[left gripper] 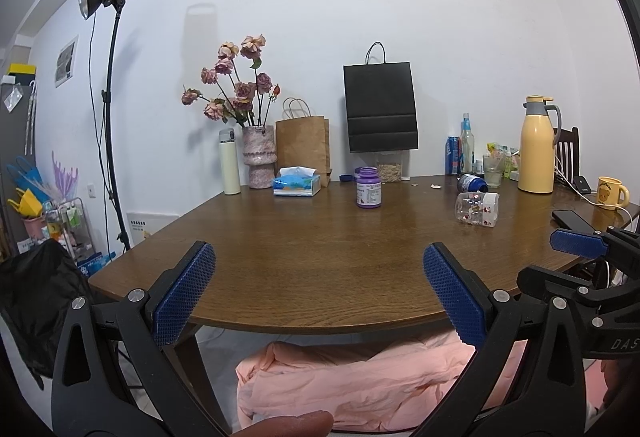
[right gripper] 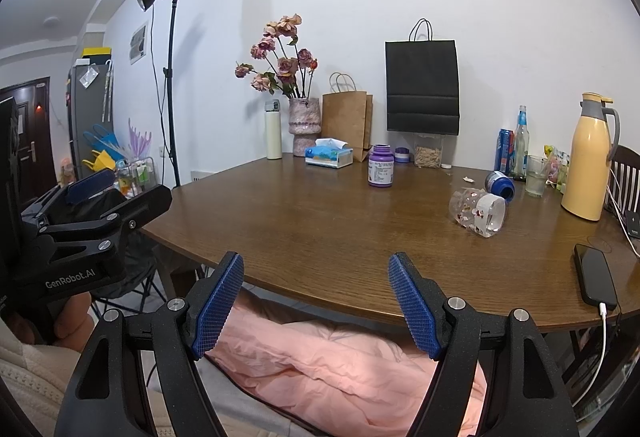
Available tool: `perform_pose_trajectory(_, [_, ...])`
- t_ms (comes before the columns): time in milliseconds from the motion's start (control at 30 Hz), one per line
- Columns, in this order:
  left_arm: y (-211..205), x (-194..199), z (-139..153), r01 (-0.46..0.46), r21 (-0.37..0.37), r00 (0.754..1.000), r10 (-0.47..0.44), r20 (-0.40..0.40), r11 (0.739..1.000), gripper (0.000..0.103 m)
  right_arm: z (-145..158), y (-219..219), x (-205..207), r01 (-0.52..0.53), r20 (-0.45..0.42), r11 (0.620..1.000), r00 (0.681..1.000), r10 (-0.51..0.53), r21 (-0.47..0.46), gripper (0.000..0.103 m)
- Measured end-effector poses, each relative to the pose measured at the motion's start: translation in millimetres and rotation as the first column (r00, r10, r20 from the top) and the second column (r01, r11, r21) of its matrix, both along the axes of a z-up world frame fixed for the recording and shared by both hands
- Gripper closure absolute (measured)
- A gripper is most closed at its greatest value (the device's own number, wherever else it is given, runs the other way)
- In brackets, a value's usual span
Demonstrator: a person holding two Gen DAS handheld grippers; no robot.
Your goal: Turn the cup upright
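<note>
A clear glass cup [left gripper: 477, 208] with small red prints and a white band lies on its side on the brown table [left gripper: 304, 237], at the right. In the right wrist view the cup [right gripper: 477, 211] has its open mouth turned to the right. My left gripper [left gripper: 318, 293] is open and empty at the table's near edge, far from the cup. My right gripper [right gripper: 316, 303] is open and empty, also at the near edge, with the cup ahead to its right. The left gripper also shows at the left of the right wrist view [right gripper: 86, 183].
A purple bottle [right gripper: 380, 165], a tissue box [right gripper: 329, 153], a vase of flowers [right gripper: 304, 125], paper bags, a tipped blue jar [right gripper: 500, 185], a drinking glass [right gripper: 536, 175], a yellow thermos jug [right gripper: 590, 161] and a charging phone [right gripper: 596, 275] stand on the table. A yellow mug [left gripper: 611, 192] sits far right.
</note>
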State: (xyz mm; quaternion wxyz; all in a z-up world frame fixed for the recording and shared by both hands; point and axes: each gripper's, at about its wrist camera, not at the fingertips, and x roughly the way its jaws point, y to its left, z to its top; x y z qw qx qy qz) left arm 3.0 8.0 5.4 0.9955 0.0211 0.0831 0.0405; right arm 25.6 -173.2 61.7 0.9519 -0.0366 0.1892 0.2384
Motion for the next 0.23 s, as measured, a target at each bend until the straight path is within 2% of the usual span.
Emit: perform_pose_trajectory(233, [-0.8,-0.3,-0.3,0.001,0.001,1.000,-0.001,0.003,1.000,0.000,-1.1,0.0,1.0,-0.002,-0.004,1.000,1.000,0.002,-0.003,0.023])
